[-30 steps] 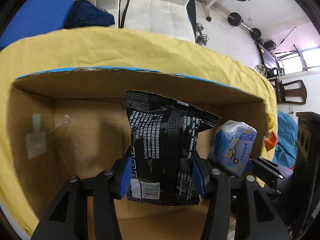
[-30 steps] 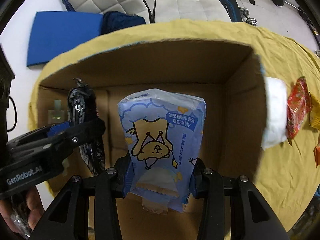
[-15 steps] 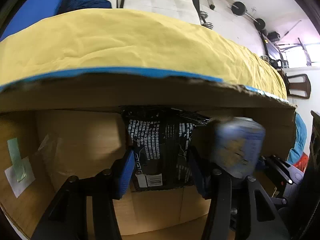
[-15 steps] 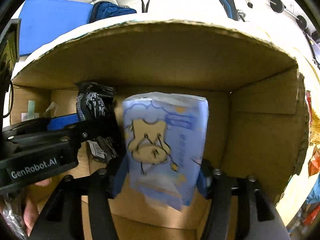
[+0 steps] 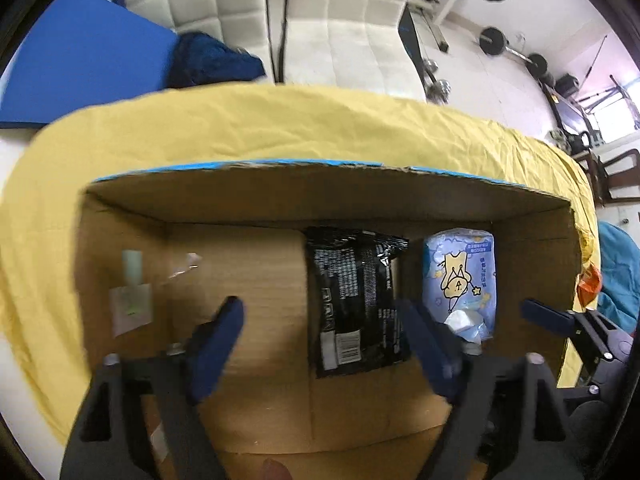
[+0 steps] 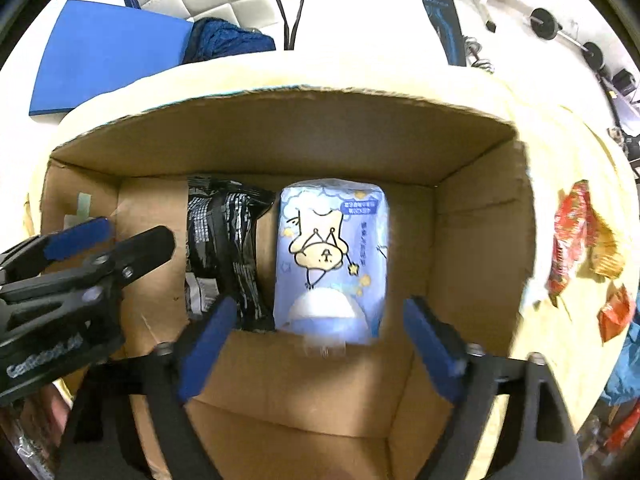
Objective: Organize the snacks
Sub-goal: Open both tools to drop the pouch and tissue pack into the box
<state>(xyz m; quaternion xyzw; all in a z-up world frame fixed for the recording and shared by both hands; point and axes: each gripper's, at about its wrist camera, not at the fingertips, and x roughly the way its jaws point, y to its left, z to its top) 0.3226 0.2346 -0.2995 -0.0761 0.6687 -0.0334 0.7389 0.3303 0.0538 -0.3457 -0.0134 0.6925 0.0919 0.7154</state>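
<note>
An open cardboard box (image 5: 320, 200) (image 6: 476, 240) sits on a yellow cloth. On its floor lie a black snack bag (image 5: 356, 304) (image 6: 224, 248) and, to its right, a pale blue pack with a cartoon bear (image 5: 462, 276) (image 6: 332, 256). My left gripper (image 5: 324, 340) hangs open above the box, nothing between its blue pads, the black bag just beyond them. My right gripper (image 6: 316, 332) is open too, above the near end of the blue pack. The left gripper also shows at the left of the right wrist view (image 6: 104, 240).
Several red and orange snack packets (image 6: 572, 240) lie on the yellow cloth (image 5: 280, 128) right of the box. The box floor left of the black bag is bare apart from a taped label (image 5: 130, 304). White padded chairs and a blue mat stand beyond the table.
Both grippers lowered their packs into the box, opened and let go. The black bag and blue pack now lie on the box floor, and both grippers have pulled back upward.
</note>
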